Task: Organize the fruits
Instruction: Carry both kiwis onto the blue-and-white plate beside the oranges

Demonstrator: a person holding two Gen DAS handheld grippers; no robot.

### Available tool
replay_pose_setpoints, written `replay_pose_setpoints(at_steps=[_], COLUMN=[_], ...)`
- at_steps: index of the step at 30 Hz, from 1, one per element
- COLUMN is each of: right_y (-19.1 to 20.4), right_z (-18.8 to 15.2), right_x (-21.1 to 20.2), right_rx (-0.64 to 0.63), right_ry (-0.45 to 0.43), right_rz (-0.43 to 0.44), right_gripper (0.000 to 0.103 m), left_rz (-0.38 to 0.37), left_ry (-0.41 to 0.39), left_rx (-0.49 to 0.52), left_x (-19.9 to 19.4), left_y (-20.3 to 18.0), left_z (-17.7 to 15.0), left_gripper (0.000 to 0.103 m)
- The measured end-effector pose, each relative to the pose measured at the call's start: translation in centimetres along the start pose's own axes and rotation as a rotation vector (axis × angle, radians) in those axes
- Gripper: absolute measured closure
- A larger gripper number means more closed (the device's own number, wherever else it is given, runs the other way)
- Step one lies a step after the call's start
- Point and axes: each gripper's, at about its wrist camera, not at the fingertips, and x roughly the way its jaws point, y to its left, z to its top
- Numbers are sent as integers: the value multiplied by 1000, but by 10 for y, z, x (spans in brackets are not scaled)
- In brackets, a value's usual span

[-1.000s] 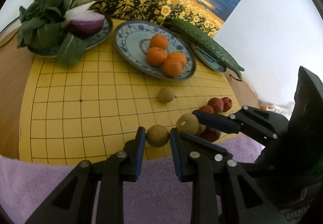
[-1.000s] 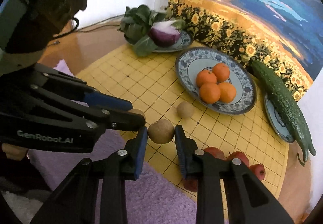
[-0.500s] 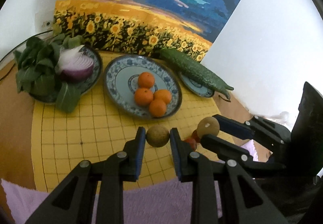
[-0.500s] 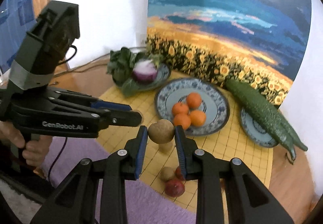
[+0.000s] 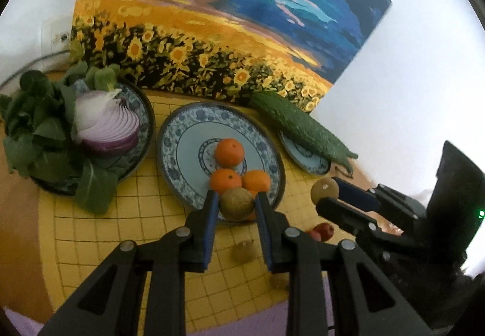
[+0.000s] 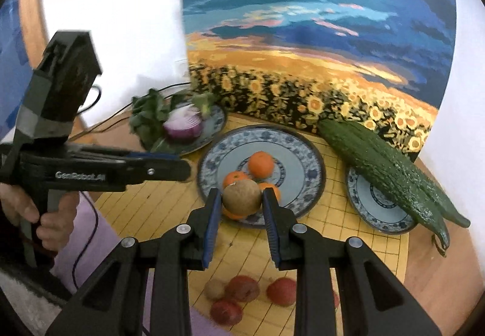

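My left gripper (image 5: 237, 205) is shut on a round brown fruit (image 5: 237, 203), held in the air before the near rim of the blue patterned plate (image 5: 178, 151) with several oranges (image 5: 229, 152). My right gripper (image 6: 242, 198) is shut on a second brown fruit (image 6: 242, 196), also raised over that plate's near rim (image 6: 306, 160). In the left wrist view the right gripper (image 5: 326, 193) and its fruit (image 5: 324, 190) show to the right. One more brown fruit (image 5: 244, 250) and red fruits (image 6: 242, 287) lie on the yellow grid board (image 5: 100, 233).
A plate with greens and a cut red onion (image 5: 106, 126) stands at the left. A long cucumber (image 6: 388, 166) lies across a small plate (image 6: 376, 208) at the right. A sunflower painting (image 5: 212, 32) leans on the wall behind. A purple cloth (image 6: 88, 242) lies at the near edge.
Both grippers have lifted their brown fruits off the board and carried them up and forward toward the orange plate. The jaws have stayed shut.
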Motion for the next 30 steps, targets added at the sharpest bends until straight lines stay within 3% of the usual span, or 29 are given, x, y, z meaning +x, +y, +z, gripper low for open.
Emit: replay_pose_setpoints(at_steps=[11,15,24,30], right_y=[-37,-44,-63,-53], right_z=[30,45,65,57], right_x=[59,85,148,148], right_rx=[34,-21,4,-28], right_ry=[32,33,136,182], right_rz=[-3,-19,174,315], right_gripper=[74,74,74,74], left_rz=[29,44,77,82], left_ry=[-16,1,62,80], left_rx=[-51,-54,-65,-106], left_x=[34,51,78,76], left_y=[12,16,26,36], left_z=[29,37,36,29], left_gripper=[77,77,77,77])
